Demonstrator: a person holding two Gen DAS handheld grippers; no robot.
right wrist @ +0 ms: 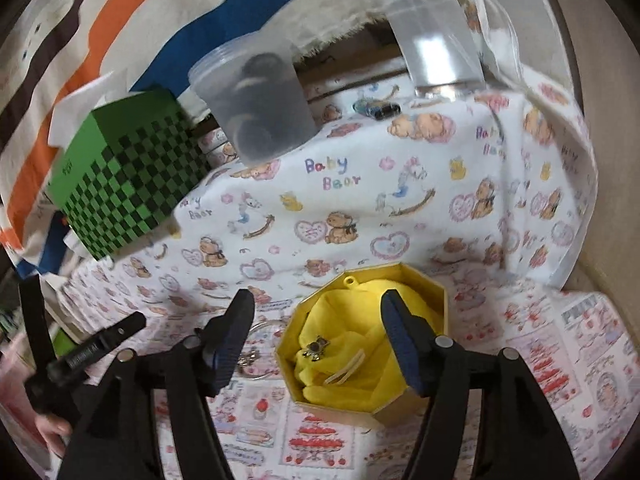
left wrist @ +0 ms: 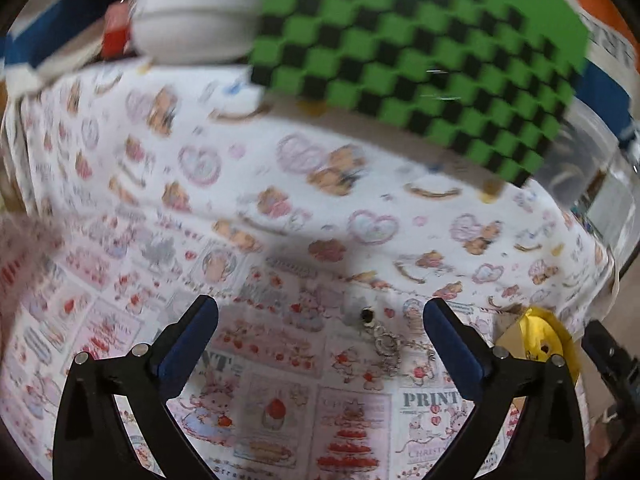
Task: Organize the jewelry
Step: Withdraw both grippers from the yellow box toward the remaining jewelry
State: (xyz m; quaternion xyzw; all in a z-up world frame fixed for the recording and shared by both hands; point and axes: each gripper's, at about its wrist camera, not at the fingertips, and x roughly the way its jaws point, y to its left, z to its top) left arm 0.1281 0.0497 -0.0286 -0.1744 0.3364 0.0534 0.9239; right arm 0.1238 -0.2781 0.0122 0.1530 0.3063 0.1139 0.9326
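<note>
Left gripper [left wrist: 320,316] spread wide and empty, hanging over the silver chain jewelry [left wrist: 386,346] lying loose on the printed cloth [left wrist: 280,184], near that cloth's right edge and just beside the yellow octagonal box [right wrist: 434,284]. Right gripper [right wrist: 318,312] partly spread, pinching nothing, poised above the box's left rim; a small dark charm [right wrist: 316,349] already resting in the yellow lining. Likely step: picking up the chain for the box. Best done by lowering straight down, keeping both pads astride the thickest cluster of links, not a single strand. Close slowly, lift gently, watch for trailing ends snagging the cloth. Keep clear of the other gripper beside the box. Left view blurred; link detail uncertain.
</note>
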